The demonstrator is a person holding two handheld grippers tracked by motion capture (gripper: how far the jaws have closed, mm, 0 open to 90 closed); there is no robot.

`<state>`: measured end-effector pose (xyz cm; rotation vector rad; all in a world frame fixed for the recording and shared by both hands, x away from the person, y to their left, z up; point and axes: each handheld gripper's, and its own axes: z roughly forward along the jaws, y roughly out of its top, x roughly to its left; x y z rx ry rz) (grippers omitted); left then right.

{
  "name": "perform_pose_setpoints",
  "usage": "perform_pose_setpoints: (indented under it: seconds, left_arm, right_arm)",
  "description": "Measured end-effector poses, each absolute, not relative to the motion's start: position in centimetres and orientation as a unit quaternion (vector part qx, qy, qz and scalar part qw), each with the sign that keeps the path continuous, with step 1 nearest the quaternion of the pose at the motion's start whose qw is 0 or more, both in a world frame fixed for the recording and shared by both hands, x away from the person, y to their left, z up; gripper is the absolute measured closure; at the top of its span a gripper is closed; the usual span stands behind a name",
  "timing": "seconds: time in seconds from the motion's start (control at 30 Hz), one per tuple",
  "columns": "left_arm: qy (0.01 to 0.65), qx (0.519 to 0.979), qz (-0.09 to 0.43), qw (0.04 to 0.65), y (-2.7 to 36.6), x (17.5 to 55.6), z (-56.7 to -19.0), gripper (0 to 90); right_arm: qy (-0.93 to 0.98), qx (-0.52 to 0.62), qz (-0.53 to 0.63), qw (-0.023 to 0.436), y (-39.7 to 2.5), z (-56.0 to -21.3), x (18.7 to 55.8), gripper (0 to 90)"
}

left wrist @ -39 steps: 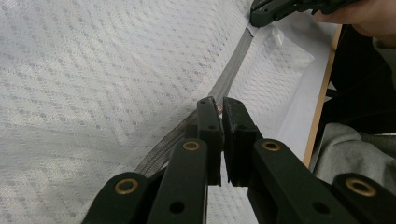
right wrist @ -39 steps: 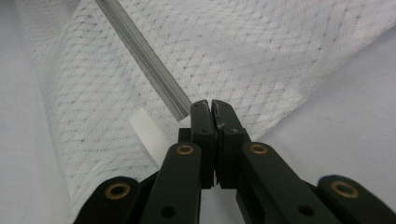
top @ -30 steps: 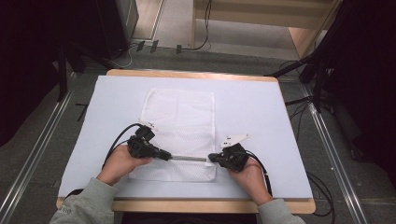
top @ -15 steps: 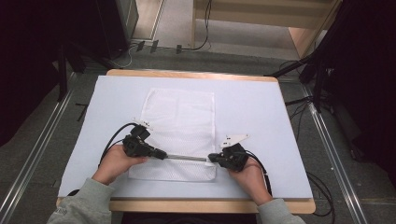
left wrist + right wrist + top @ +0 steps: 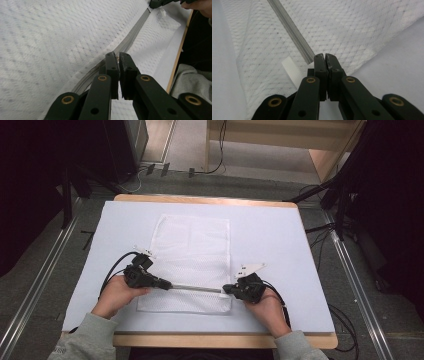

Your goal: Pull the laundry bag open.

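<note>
A white mesh bag (image 5: 192, 245) lies flat on the pale table cover (image 5: 280, 235), with a grey zipper (image 5: 197, 289) running across its near end. My left gripper (image 5: 169, 285) sits at the zipper's left part, jaws shut on the small zipper pull (image 5: 117, 58). The zipper (image 5: 135, 32) stretches away from it toward my right gripper (image 5: 160, 3). My right gripper (image 5: 225, 290) is at the bag's right edge, shut on the end of the zipper (image 5: 289, 27). A white ribbed tab (image 5: 292, 68) lies just beside its jaws (image 5: 324, 57).
The table's wooden edge (image 5: 200, 199) shows at the far side and the near edge (image 5: 225, 340) lies close to the person's sleeves. Black cables (image 5: 112, 270) trail from both grippers. Dark stands and floor cables surround the table.
My left gripper has slid leftward along the zipper, away from the right gripper, so a longer stretch of zipper shows between them. The right gripper has stayed put.
</note>
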<state>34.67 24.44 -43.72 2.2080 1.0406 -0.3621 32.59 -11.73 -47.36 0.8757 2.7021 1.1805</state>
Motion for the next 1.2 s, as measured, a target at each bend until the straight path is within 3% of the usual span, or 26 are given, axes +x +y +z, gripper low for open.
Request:
perform_pose_setpoints:
  seconds: [1.2]
  left_arm:
    - [0.439, 0.823, -0.138, 0.334, 30.6, 33.8, -43.7, 87.9]
  right_arm:
    - [0.877, 0.272, 0.397, 0.014, -12.2, -47.6, 33.1, 89.8]
